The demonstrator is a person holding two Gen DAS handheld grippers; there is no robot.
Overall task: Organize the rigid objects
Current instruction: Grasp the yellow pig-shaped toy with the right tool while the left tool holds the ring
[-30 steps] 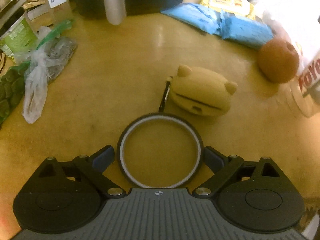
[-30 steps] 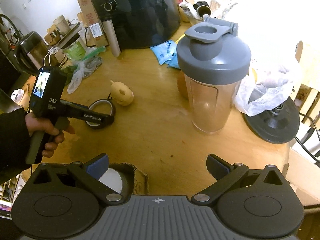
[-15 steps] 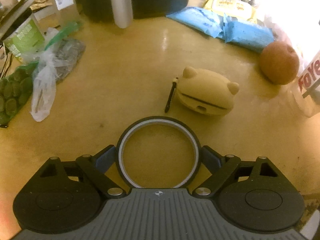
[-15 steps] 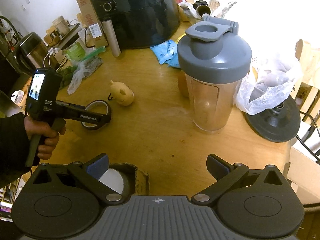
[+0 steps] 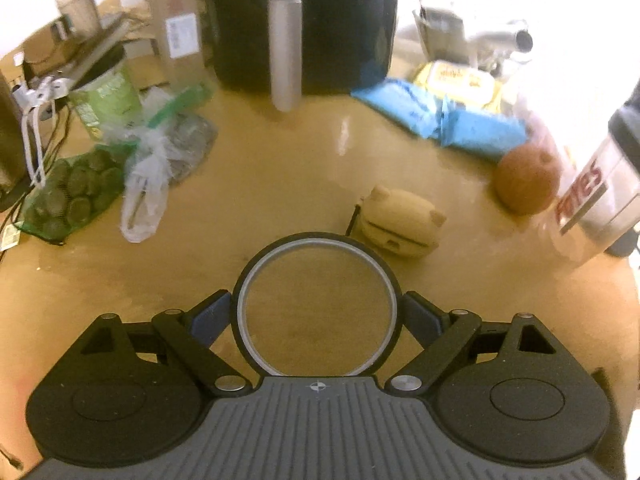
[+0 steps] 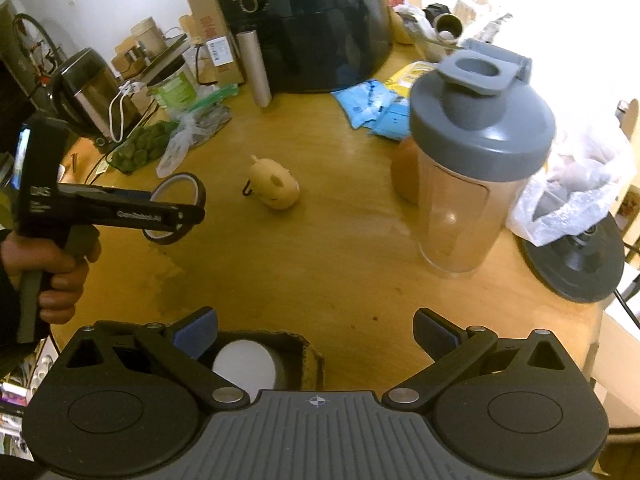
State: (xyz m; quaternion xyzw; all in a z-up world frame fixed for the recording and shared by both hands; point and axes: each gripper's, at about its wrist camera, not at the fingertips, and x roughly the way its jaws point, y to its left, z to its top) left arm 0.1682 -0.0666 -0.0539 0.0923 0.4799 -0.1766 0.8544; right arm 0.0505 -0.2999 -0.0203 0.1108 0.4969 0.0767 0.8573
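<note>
My left gripper (image 5: 318, 316) is shut on a black tape roll (image 5: 276, 256) and holds it above the wooden table (image 5: 280, 184). The roll (image 6: 198, 184) and the left gripper (image 6: 188, 216) also show at the left of the right wrist view, raised off the table. A tan bear-shaped case (image 5: 400, 222) lies just beyond the roll; it also shows in the right wrist view (image 6: 276, 184). My right gripper (image 6: 316, 330) is open and empty above the near table edge. A cardboard box (image 6: 308, 364) with a white round object (image 6: 244, 366) in it sits under the right gripper.
A grey-lidded shaker bottle (image 6: 476, 160) stands at the right, an orange fruit (image 5: 526, 184) behind it. A black air fryer (image 6: 312, 20), a grey tube (image 5: 284, 52), blue packets (image 5: 448, 120), bags of greens (image 5: 72, 192) and a black disc (image 6: 576, 256) ring the table.
My left gripper has lifted the tape roll off the table and drawn it back from the bear case. The right gripper has hardly moved.
</note>
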